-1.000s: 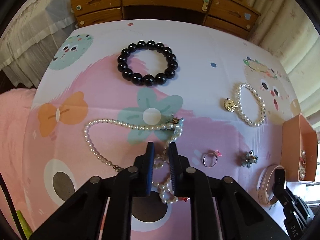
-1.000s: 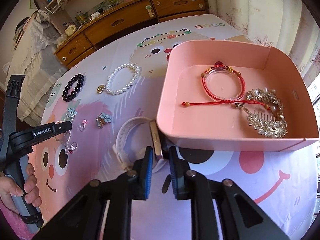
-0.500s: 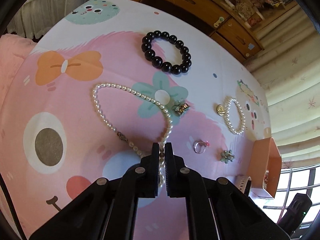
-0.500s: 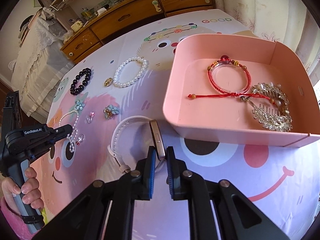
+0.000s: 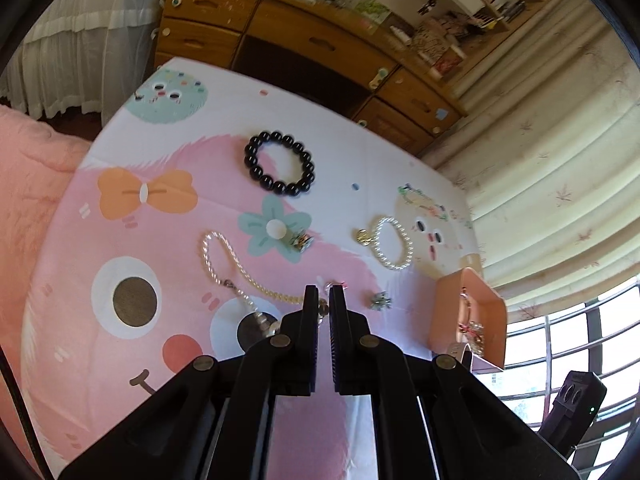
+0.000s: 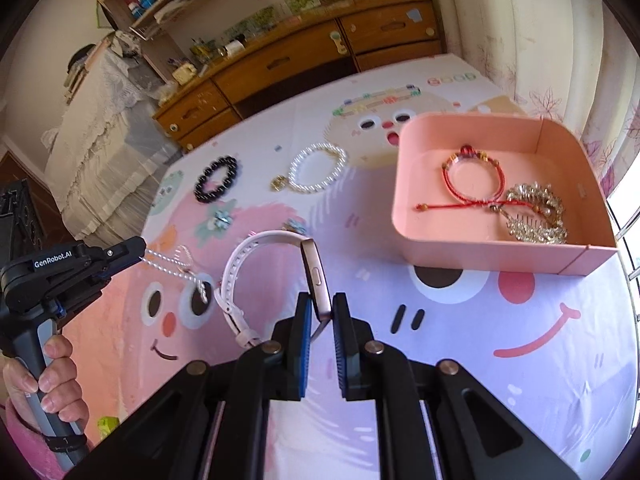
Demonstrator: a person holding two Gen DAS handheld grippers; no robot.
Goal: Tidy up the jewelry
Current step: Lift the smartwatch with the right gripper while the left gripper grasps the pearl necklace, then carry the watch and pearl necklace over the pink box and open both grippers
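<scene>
Two wrist cameras, both angled down at my table.
Each looks close along its jaws; both share the black bracelet (image 5: 279, 167) (image 6: 216, 179) and tray (image 5: 472, 312) (image 6: 496, 254) beyond them.

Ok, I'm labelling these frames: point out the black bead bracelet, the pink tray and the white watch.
black bead bracelet (image 5: 280, 162): left wrist view, on a bead.
pink tray (image 6: 496, 254): right wrist view, near wall.
white watch (image 6: 316, 274): right wrist view, case edge.

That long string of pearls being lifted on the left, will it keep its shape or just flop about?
Probably floppy: the pearl necklace already sags in a loose line from the left gripper down to the tablecloth. It will likely swing and trail as it rises. Its smooth round beads could slip through the pinch, since only a short stretch is clamped.
</scene>
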